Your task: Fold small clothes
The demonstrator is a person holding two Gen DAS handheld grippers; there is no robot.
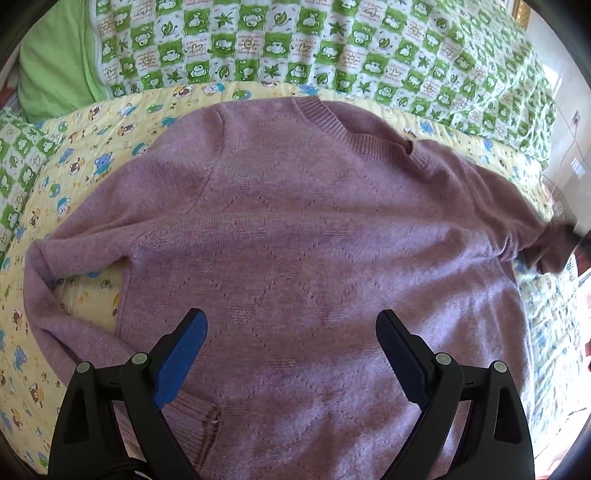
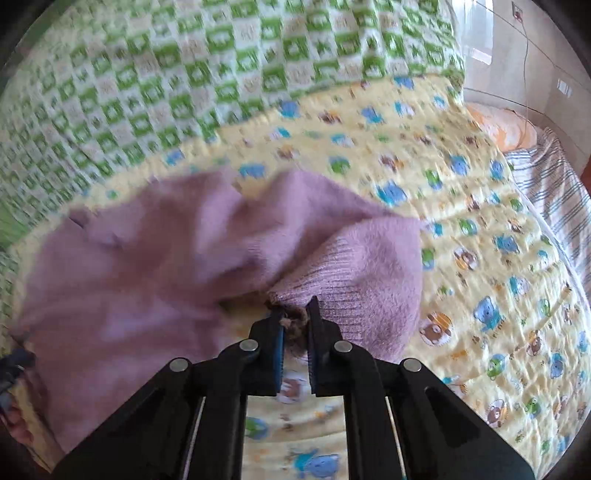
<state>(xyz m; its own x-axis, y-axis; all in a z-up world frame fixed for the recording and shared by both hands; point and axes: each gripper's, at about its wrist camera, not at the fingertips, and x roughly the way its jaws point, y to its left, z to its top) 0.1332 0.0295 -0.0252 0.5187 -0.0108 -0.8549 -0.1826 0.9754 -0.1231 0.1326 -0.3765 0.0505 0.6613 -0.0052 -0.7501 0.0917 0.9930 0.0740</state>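
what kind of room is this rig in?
Likely a home bedroom: the purple sweater lies on a bed's yellow cartoon-print quilt, with a green checked quilt behind it and a wall socket nearby.

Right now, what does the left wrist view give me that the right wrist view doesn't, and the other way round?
Left wrist only: the whole purple sweater laid flat, its neckline towards the green checked quilt, and the left gripper open above the sweater's front. Right wrist only: the right gripper shut on the ribbed sleeve cuff, and a striped cloth at the far right. Both: the sweater, the yellow animal-print quilt under it and the green checked quilt.
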